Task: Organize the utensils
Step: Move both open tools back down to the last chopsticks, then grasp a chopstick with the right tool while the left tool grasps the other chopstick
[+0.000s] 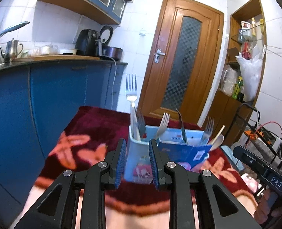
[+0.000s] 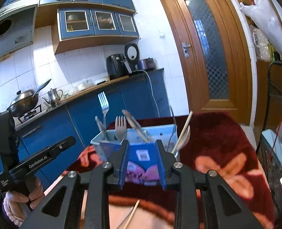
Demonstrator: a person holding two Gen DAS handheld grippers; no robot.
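Left gripper point(image 1: 137, 164) low at 6 o'clock in the left wrist view, blue pads point(image 1: 121, 164) parted, nothing between them. Just ahead at 12 o'clock of the fingertips, a pale blue holder point(image 1: 139, 152) standing on a dark red flowered blanket point(image 1: 87, 126). Blue card point(image 1: 181, 152) leaning across the holder's front, from centre toward 3 o'clock. Sticking up out of the holder: tall steel fork point(image 1: 131, 87) at the 9 o'clock end, tines straight up, a pale fork point(image 1: 163, 124) mid-row, a dark-handled piece point(image 1: 181, 127) leaning beside it, another fork point(image 1: 209, 126) toward 3 o'clock, and a chopstick point(image 1: 218, 133) with a spoon point(image 1: 218, 142) poking out over the 3 o'clock corner.

Over to the right wrist view: right gripper point(image 2: 142, 165) also at 6 o'clock, jaws apart, gripping nothing, the holder point(image 2: 102, 136) framed just beyond the tips. Loose chopstick point(image 2: 132, 213) lying on the blanket point(image 2: 217, 139) below the gripper, near 6 o'clock. Left hand point(image 2: 18, 196) wrapped round its black handle at 8 o'clock.

Farther back, blue cabinets point(image 1: 55, 95) under a counter, kettle point(image 1: 11, 49) at 10 o'clock, black air fryer point(image 1: 86, 42) near 11, wooden door point(image 1: 184, 57) with patterned glass at 1 o'clock.
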